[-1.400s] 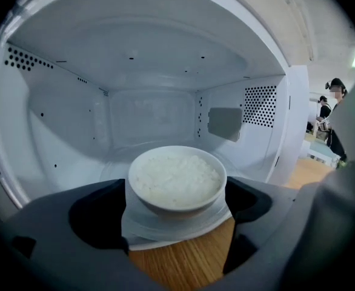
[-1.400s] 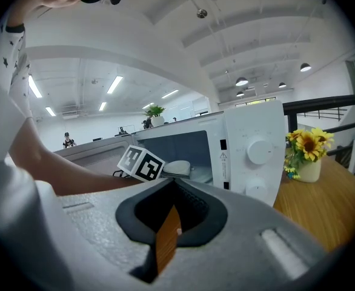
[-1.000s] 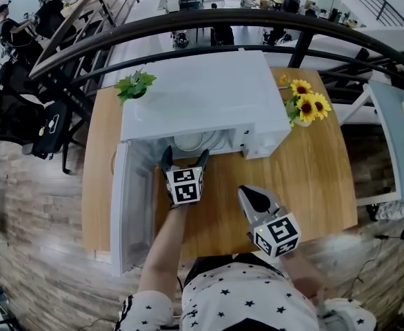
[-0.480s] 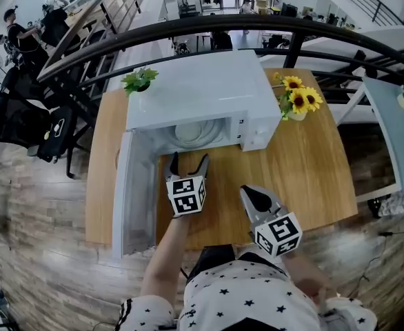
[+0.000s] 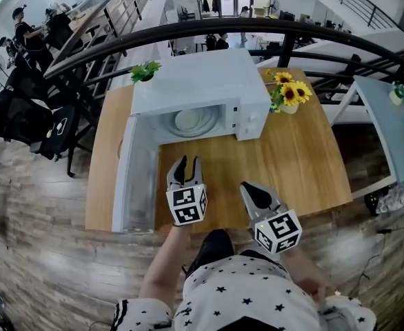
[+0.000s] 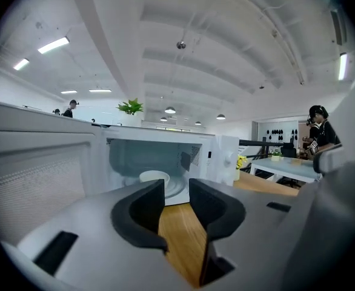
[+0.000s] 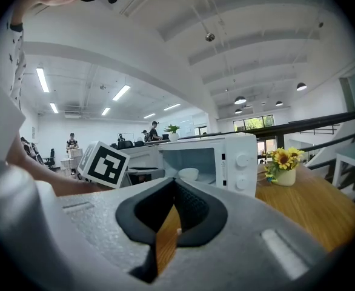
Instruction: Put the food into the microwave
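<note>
As the person stands at a wooden counter [image 5: 295,164], a head view looks steeply down on a white microwave [image 5: 202,81] set toward the counter's far side. Its door [image 5: 136,178] hangs wide open, swung out toward the person on the left. Inside the open cavity sits the food, a white bowl [image 5: 188,121], on the microwave's floor; the left gripper view shows the bowl [image 6: 154,177] upright and alone in there.

The left hand-held gripper [image 5: 187,163] hovers over the counter in front of the open cavity, just right of the door and apart from the microwave. Its jaws have just been closing and now stand at a narrow gap. Nothing is between them; in its own view only bare wood shows through the slit of the left hand-held gripper [image 6: 174,193].

The right hand-held gripper [image 5: 247,187] is held lower and to the right, nearer the person, also above bare counter. Its jaws are drawn together at the tips and carry nothing, as the right gripper view shows the right hand-held gripper [image 7: 174,184].

A vase of sunflowers [image 5: 288,95] stands on the counter just right of the microwave, near its control knobs. A small green plant [image 5: 145,69] sits at the microwave's far left corner. Beyond the counter runs a dark curved railing [image 5: 188,29], with desks and people in the office behind it.
</note>
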